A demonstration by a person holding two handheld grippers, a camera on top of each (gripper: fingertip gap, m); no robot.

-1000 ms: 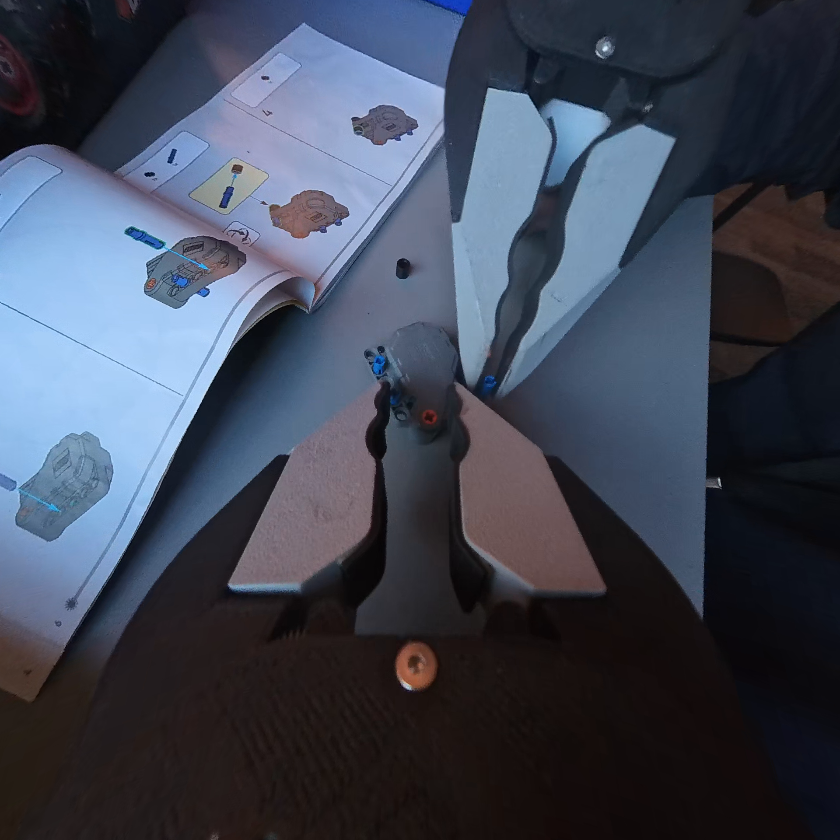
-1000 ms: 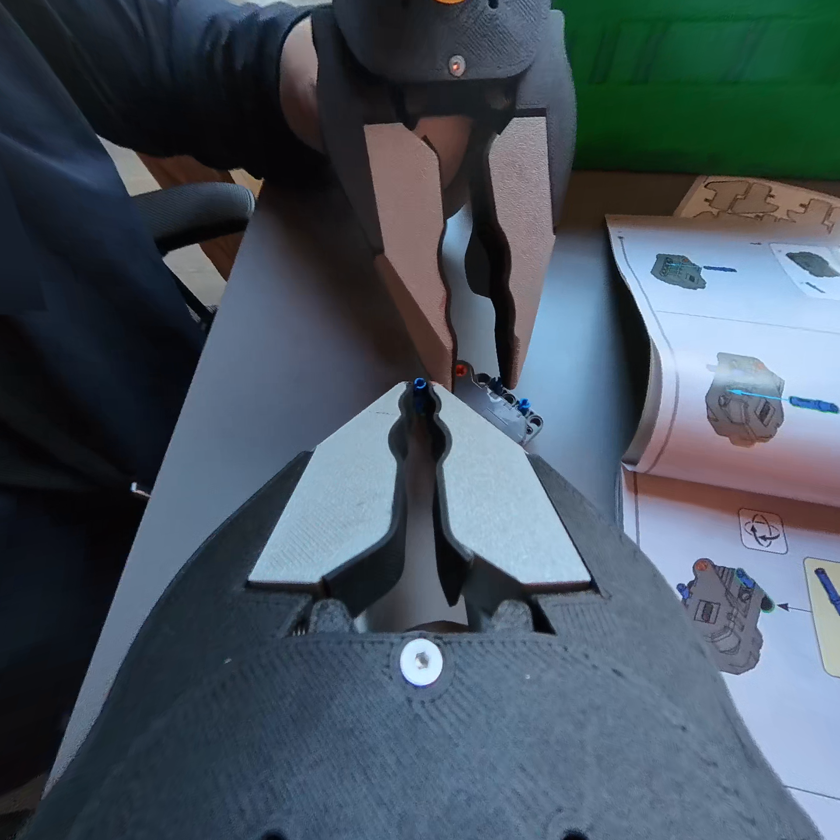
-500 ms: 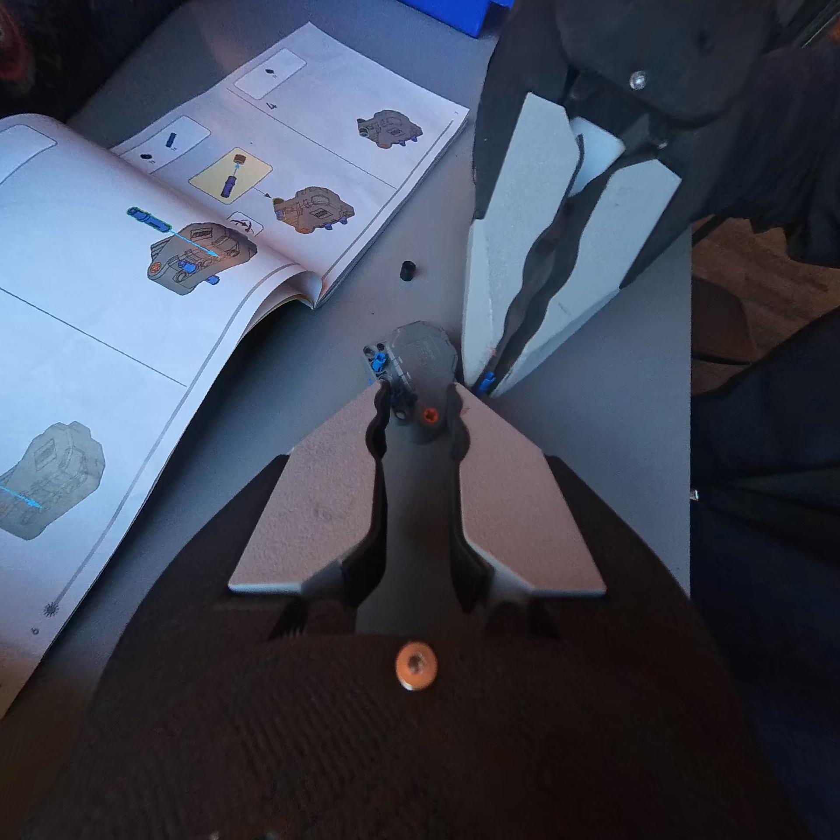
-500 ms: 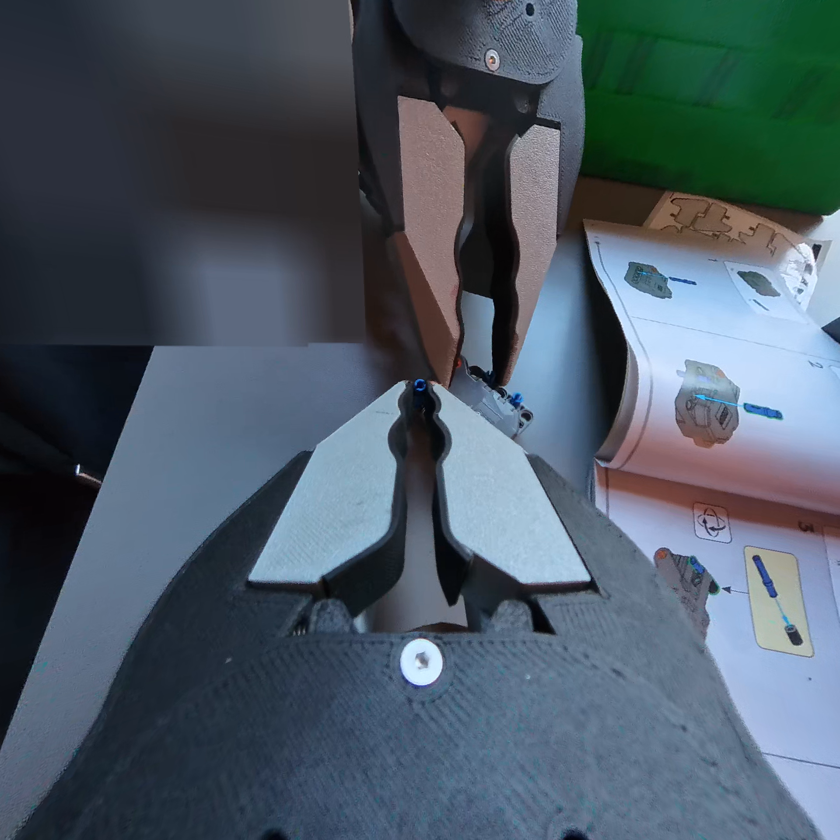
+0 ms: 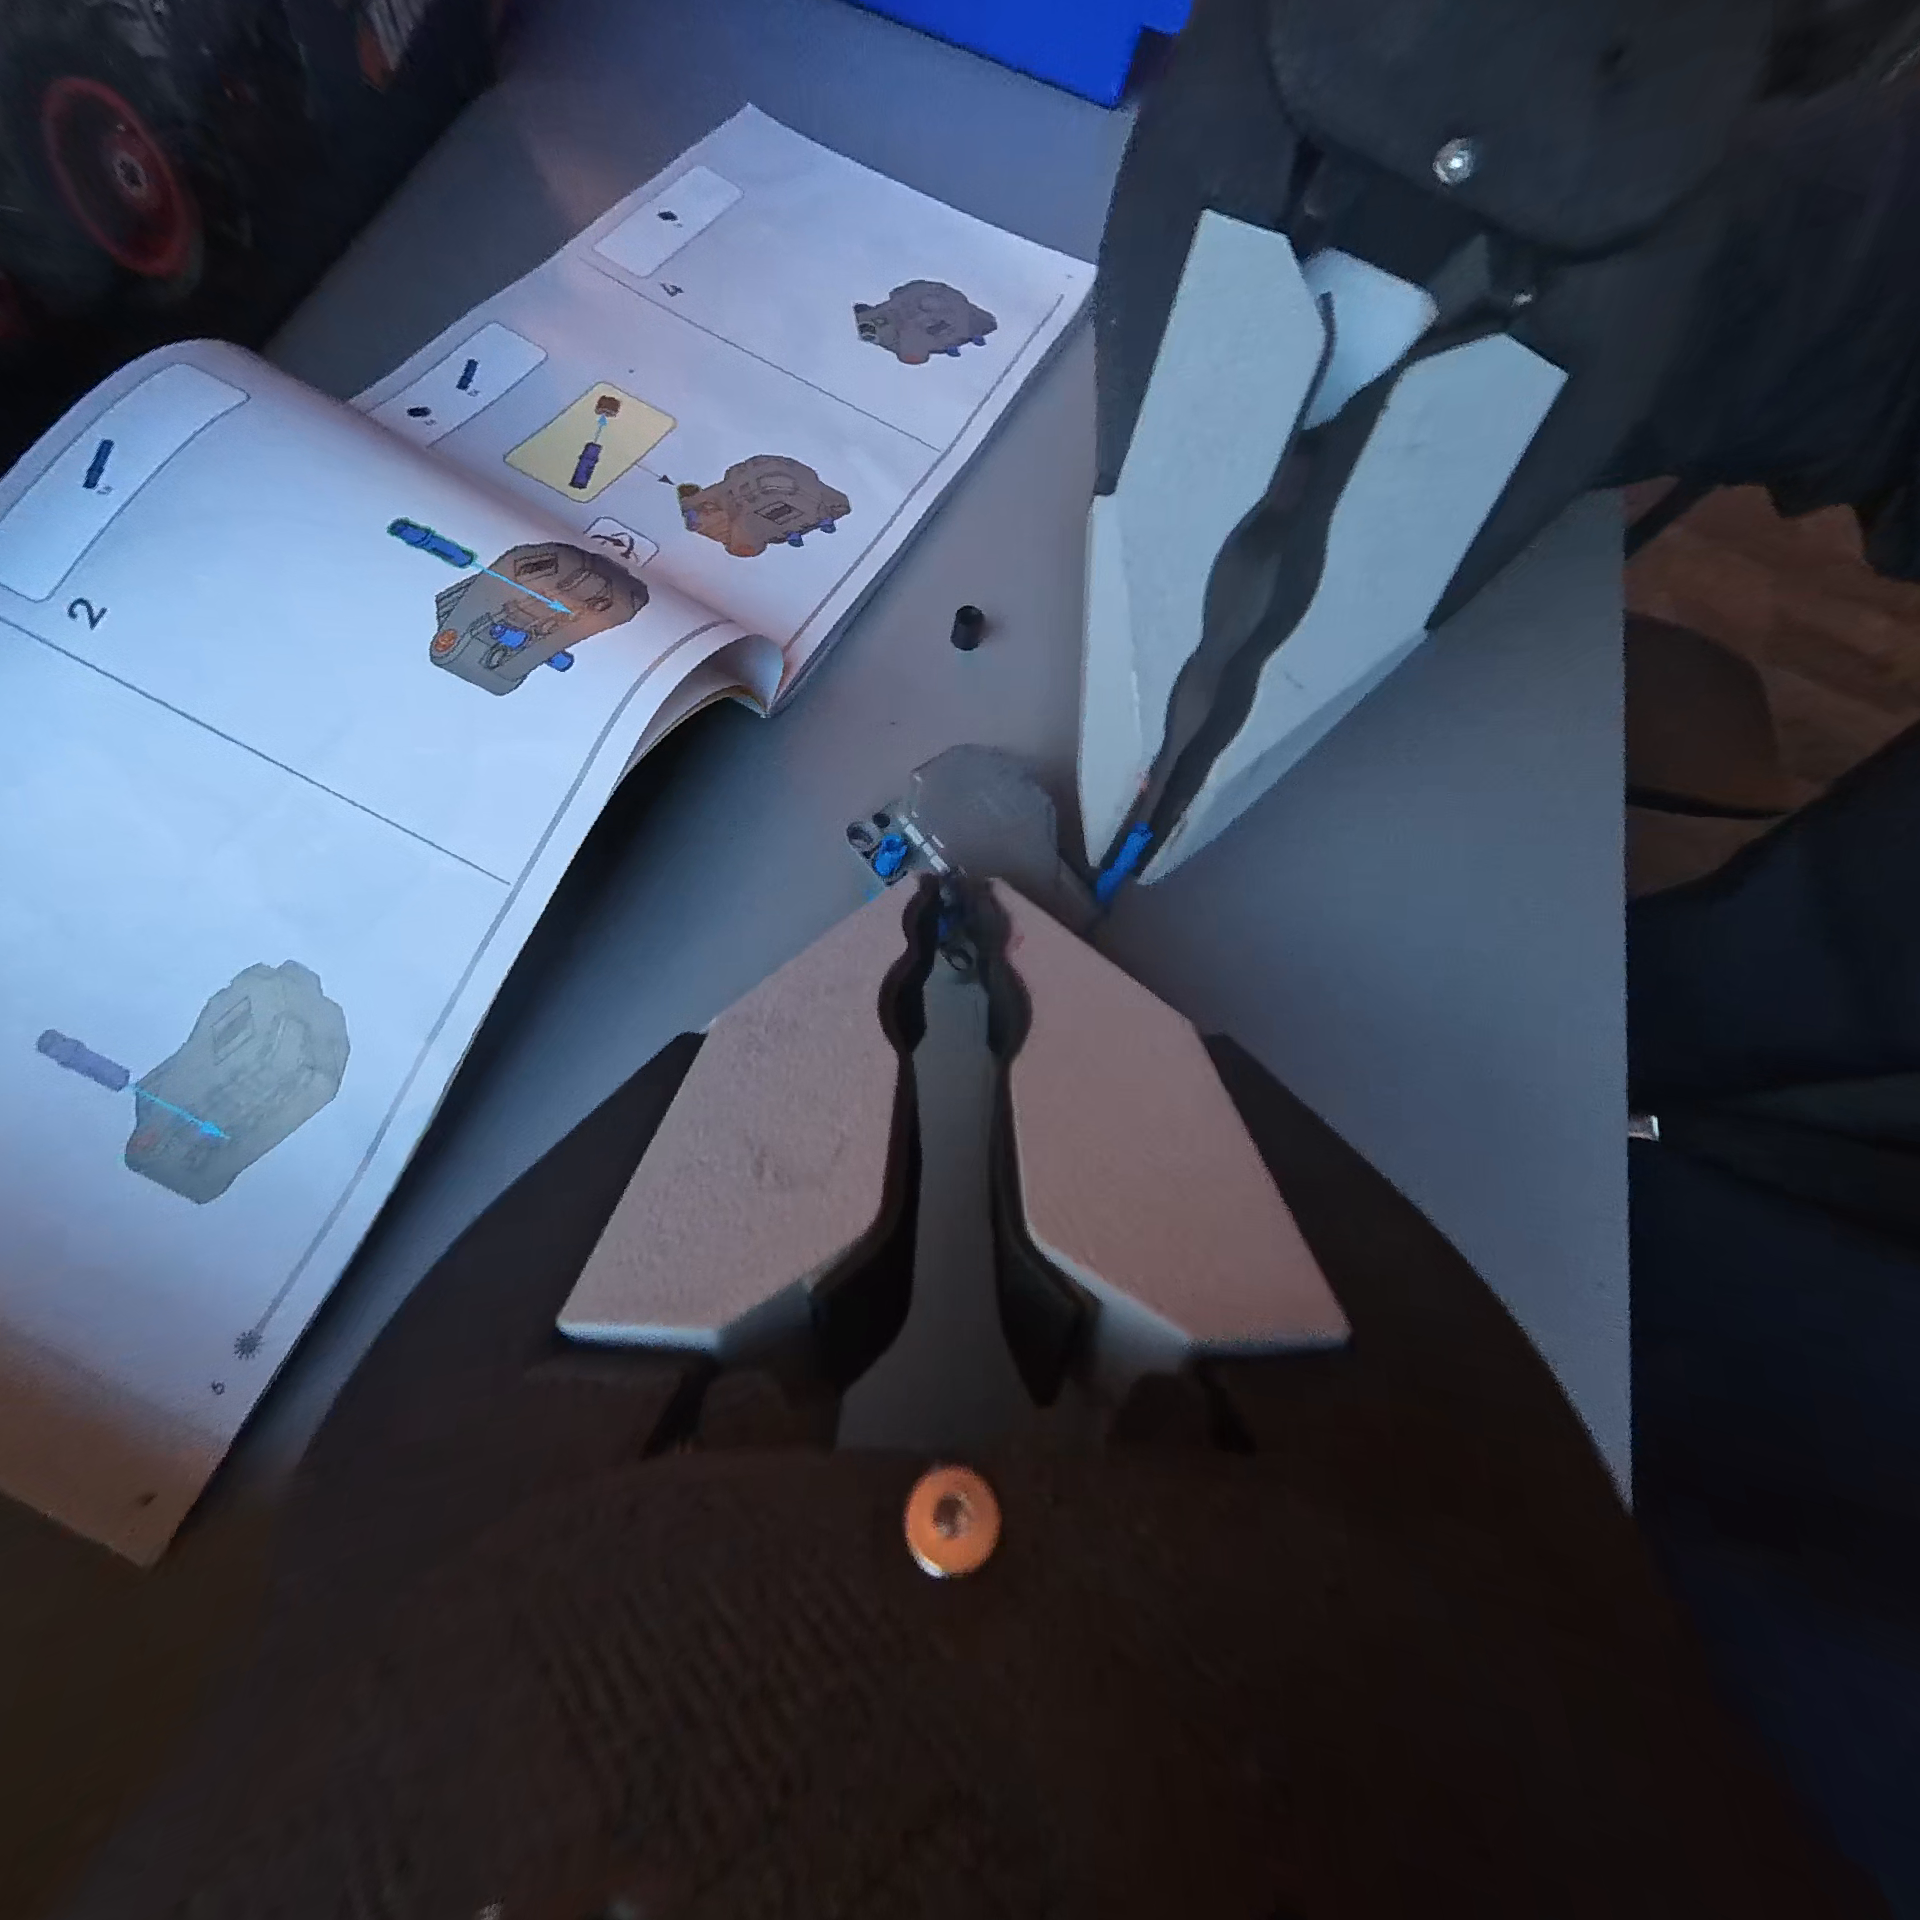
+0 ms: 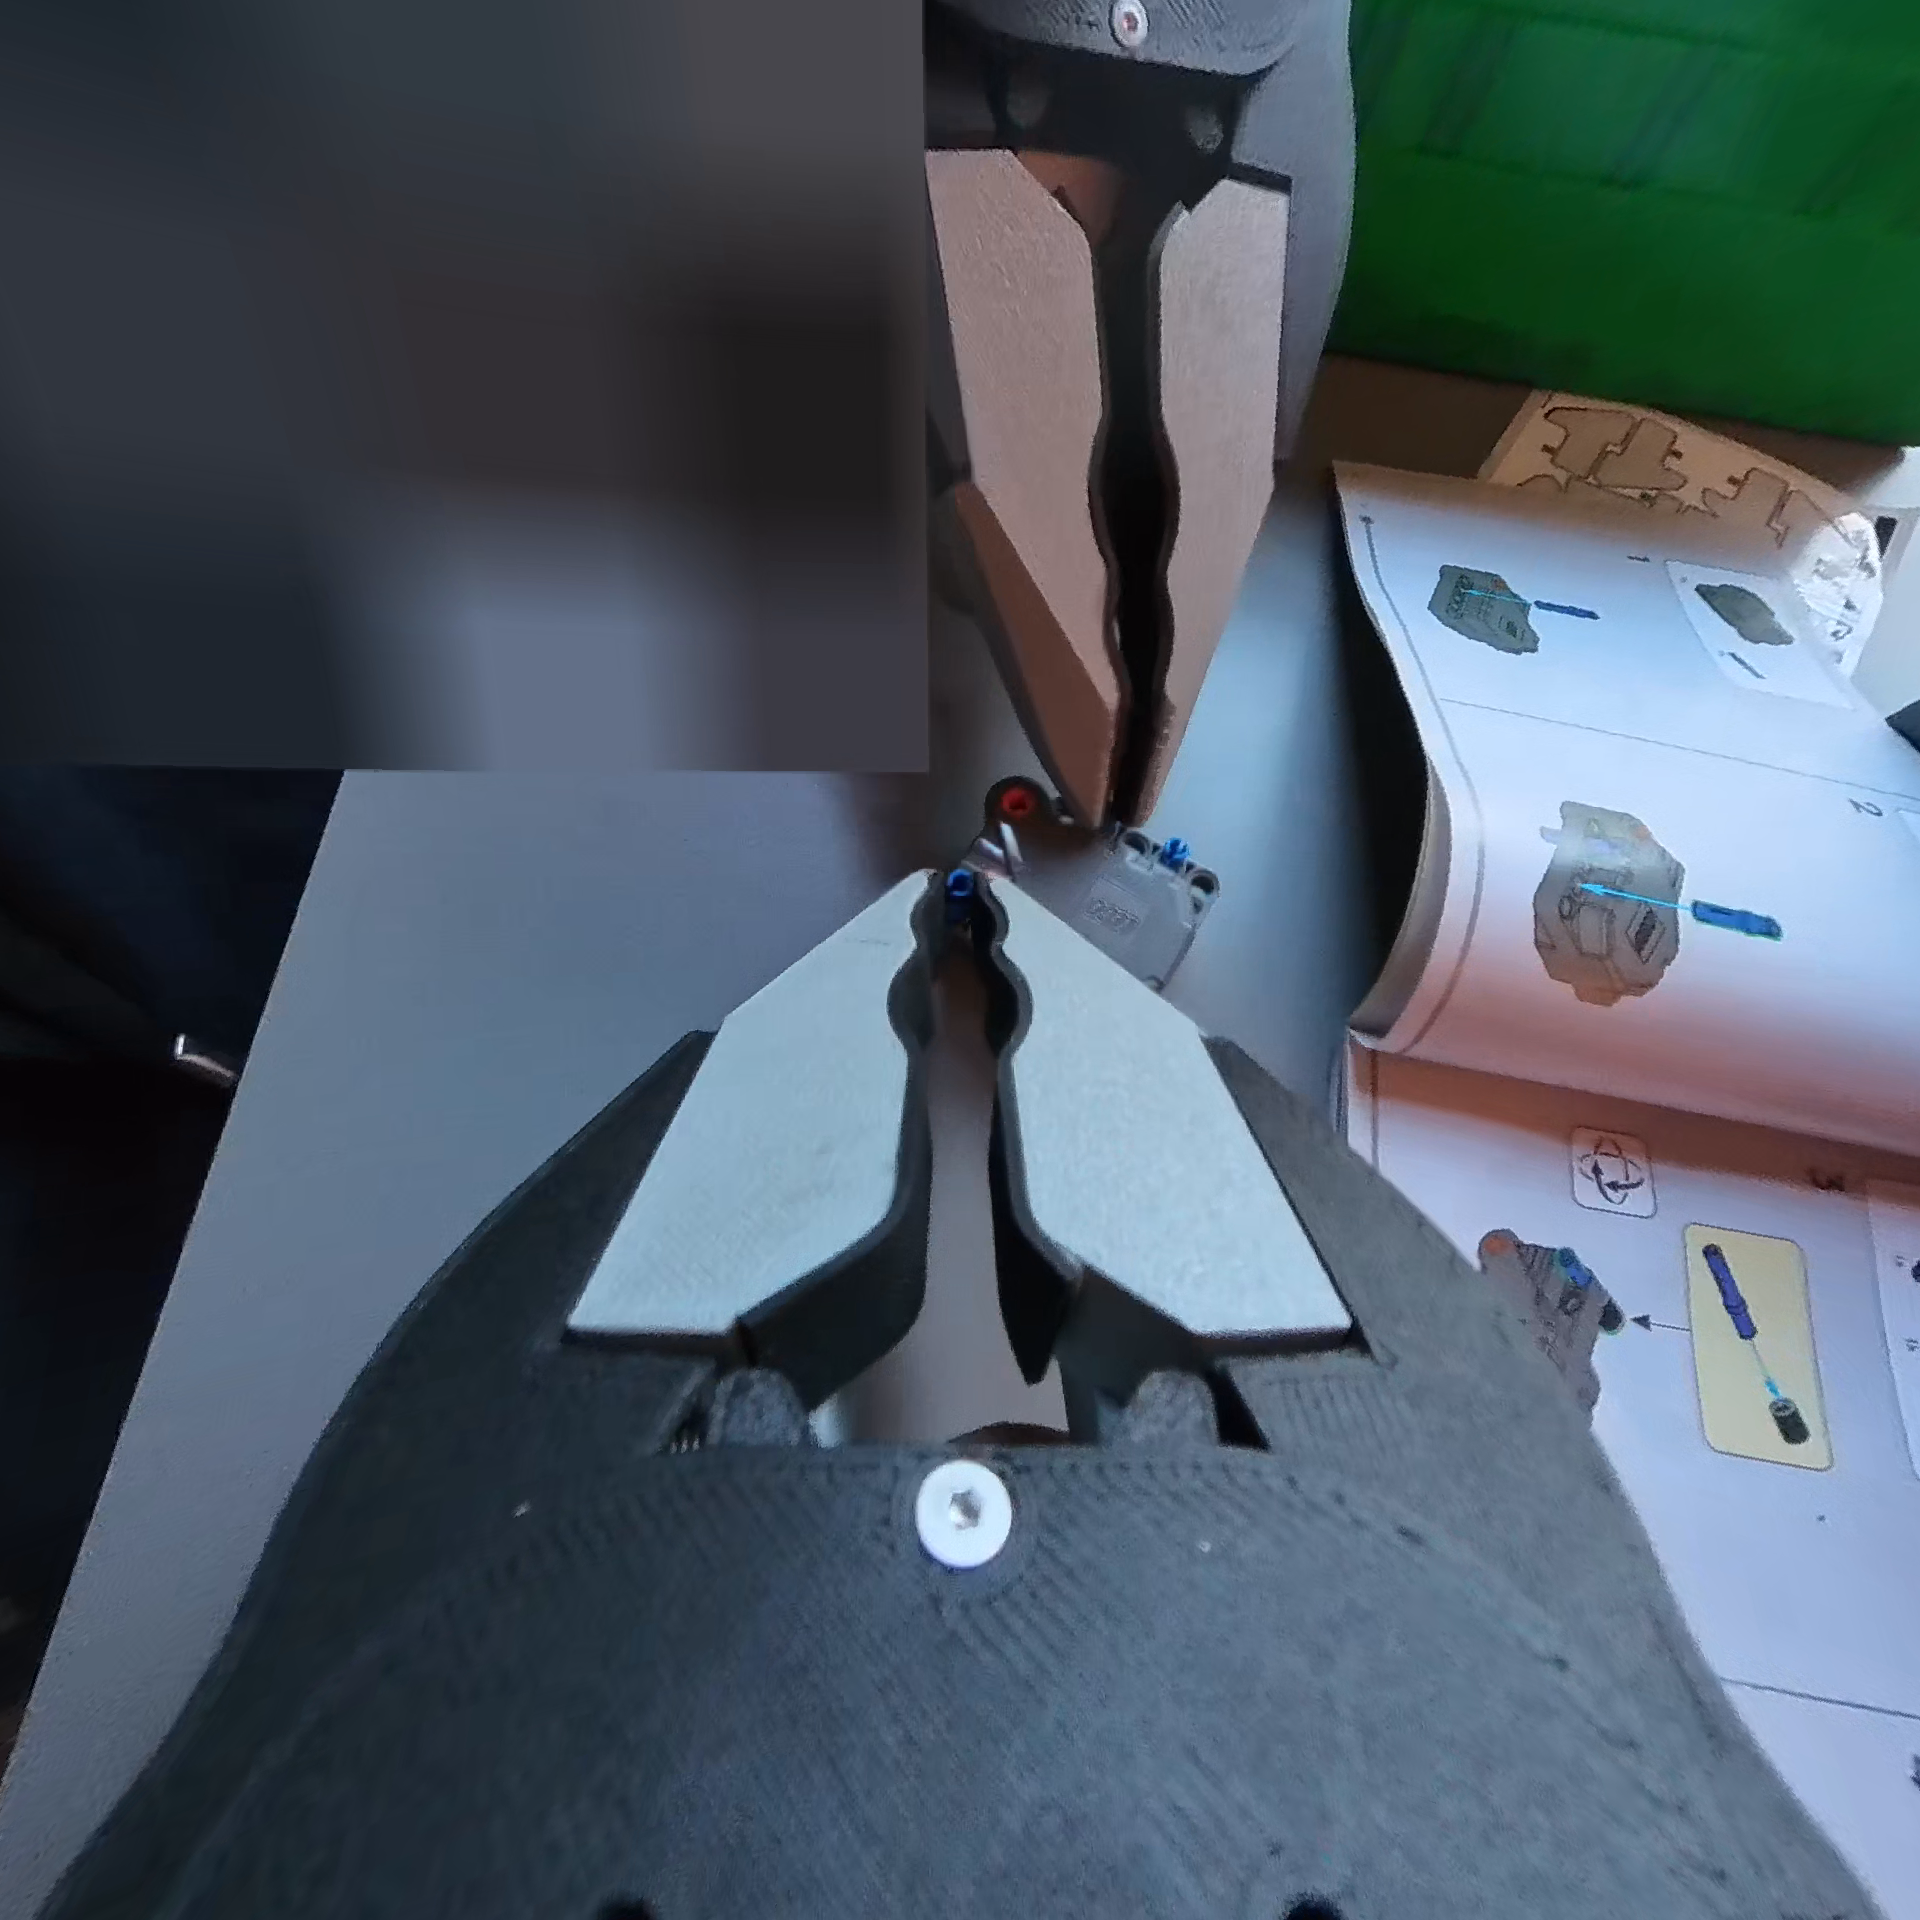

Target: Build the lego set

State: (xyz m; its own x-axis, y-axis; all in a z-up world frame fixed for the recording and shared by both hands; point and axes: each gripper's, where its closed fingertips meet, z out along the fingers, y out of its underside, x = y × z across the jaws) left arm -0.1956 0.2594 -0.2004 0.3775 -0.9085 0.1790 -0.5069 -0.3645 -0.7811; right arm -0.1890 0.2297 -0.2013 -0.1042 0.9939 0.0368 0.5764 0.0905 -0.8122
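A grey lego block [image 5: 977, 810] with blue pins rests on the grey table [image 5: 1382, 935]. My left gripper [image 5: 951, 906], with tan pads, is shut on the block's near edge. My right gripper [image 6: 961, 888], with white pads, is shut on a blue pin [image 6: 958, 885] and holds its tip close to the block [image 6: 1143, 920], near the block's orange hole [image 6: 1016, 828]. In the left wrist view the right gripper [image 5: 1127, 868] comes in from above, its pin [image 5: 1124, 862] just right of the block. In the right wrist view the left gripper [image 6: 1127, 821] points down onto the block.
An open instruction booklet [image 5: 312, 748] lies left of the block, and shows in the right wrist view [image 6: 1662, 831]. A small black bush [image 5: 967, 627] lies beside it. A green box [image 6: 1621, 187], a blue box [image 5: 1039, 42] and a dark box [image 5: 125, 177] stand behind. The table edge [image 5: 1626, 831] is close. My two grippers' fingertips are within a few centimetres of each other. The small black bush [image 5: 967, 627] is about 8 centimeters from both grippers' fingertips.
My left jaws have narrowed and now grip a thinner part of the block. The block has turned, so its orange hole no longer shows between my left fingers. The right gripper tilted slightly.
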